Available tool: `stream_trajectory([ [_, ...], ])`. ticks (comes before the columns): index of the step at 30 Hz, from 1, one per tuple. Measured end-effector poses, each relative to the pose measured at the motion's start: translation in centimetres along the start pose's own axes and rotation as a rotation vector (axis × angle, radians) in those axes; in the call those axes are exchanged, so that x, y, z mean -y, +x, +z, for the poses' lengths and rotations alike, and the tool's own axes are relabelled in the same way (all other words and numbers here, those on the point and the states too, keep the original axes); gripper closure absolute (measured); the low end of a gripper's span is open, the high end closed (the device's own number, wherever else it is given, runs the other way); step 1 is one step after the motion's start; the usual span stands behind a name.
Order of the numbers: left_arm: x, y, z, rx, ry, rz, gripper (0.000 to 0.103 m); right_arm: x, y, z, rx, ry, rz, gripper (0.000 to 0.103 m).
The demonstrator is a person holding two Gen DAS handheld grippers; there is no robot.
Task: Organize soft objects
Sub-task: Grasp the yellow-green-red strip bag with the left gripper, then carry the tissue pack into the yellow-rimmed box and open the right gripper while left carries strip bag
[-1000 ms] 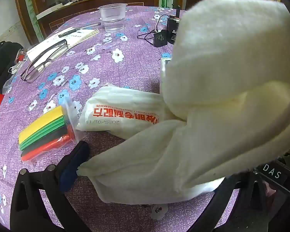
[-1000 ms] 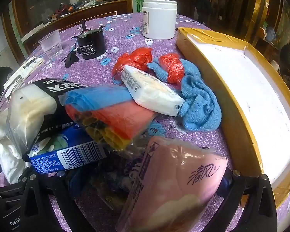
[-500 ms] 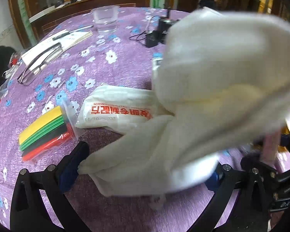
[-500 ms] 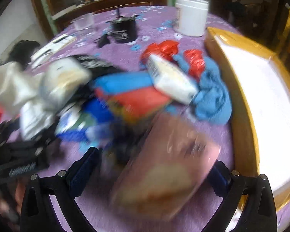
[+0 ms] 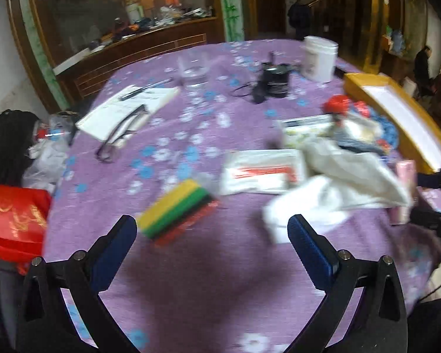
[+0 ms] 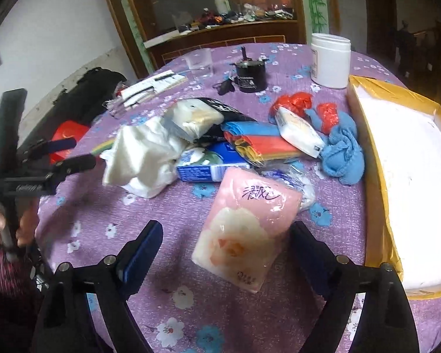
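A white cloth (image 5: 341, 188) lies crumpled on the purple floral tablecloth, right of my left gripper (image 5: 211, 235), which is open and empty. The cloth also shows in the right wrist view (image 6: 141, 158). My right gripper (image 6: 226, 253) is open; a pink tissue pack (image 6: 247, 229) lies on the table between its fingers, not clamped. Behind it lies a pile: a blue tissue pack (image 6: 211, 167), a coloured bag roll (image 6: 258, 144), a white pack (image 6: 300, 132), a blue cloth (image 6: 341, 153) and red bags (image 6: 294, 103).
A yellow-rimmed white box (image 6: 411, 182) stands at the right. A striped colour pack (image 5: 176, 209) and a white printed packet (image 5: 261, 170) lie near the left gripper. Farther back are glasses on a notebook (image 5: 123, 123), a clear cup (image 5: 192, 67), a black motor (image 6: 250, 76) and a white jar (image 6: 330, 60).
My left gripper has let go of the white cloth, which dropped onto the table, and pulled back. My right gripper has released the pink tissue pack and drawn back and up.
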State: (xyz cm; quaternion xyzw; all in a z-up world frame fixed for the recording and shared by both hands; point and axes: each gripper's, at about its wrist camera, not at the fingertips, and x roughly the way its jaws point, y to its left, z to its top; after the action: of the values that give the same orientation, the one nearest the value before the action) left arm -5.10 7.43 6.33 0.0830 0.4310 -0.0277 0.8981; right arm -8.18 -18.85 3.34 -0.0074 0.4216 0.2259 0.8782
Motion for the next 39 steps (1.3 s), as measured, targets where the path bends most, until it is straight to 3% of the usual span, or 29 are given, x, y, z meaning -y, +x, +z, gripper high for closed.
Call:
stream_trajectory([
  [8,-2.8,5.0,0.8,-0.074,0.057,0.052,0.0,0.7,-0.8,-0.4,0.032,0.003,0.007,0.013],
  [12,-4.1,6.6,0.6,-0.101,0.087,-0.028,0.0,1.0,-0.7,-0.4,0.028,0.005,0.005,0.013],
  [17,-4.0,7.9,0.3,-0.143,0.099,-0.044,0.001,0.9,-0.9,-0.4,0.033,0.013,0.004,0.013],
  [19,-3.2,7.4,-0.1,-0.153,0.094,-0.049,0.022,1.0,-0.9,-0.5,0.032,0.016,0.002,0.013],
  [20,-2.8,6.8,-0.3,-0.152,0.086,-0.053,0.027,0.9,-0.8,-0.5,0.031,0.017,-0.001,0.013],
  [22,-1.9,6.1,-0.7,-0.169,0.074,-0.06,0.053,1.0,-0.7,-0.5,0.027,0.023,-0.006,0.013],
  [26,-0.5,4.8,-1.2,-0.172,0.065,-0.082,0.054,1.1,-0.5,-0.4,0.02,0.037,-0.007,0.013],
  [30,0.7,5.3,-1.1,-0.173,0.11,-0.05,0.051,1.1,-0.4,-0.5,0.013,0.042,-0.011,0.013],
  [36,0.4,6.5,0.2,-0.154,0.035,-0.051,0.048,1.3,-0.2,-0.7,-0.007,0.062,-0.023,0.013],
  [38,0.3,6.5,0.2,-0.146,0.007,-0.05,0.051,1.4,0.0,-0.7,-0.011,0.075,-0.013,0.013],
  [39,0.4,6.4,0.1,-0.14,-0.007,-0.052,0.059,1.5,0.1,-0.8,-0.015,0.081,-0.013,0.013],
])
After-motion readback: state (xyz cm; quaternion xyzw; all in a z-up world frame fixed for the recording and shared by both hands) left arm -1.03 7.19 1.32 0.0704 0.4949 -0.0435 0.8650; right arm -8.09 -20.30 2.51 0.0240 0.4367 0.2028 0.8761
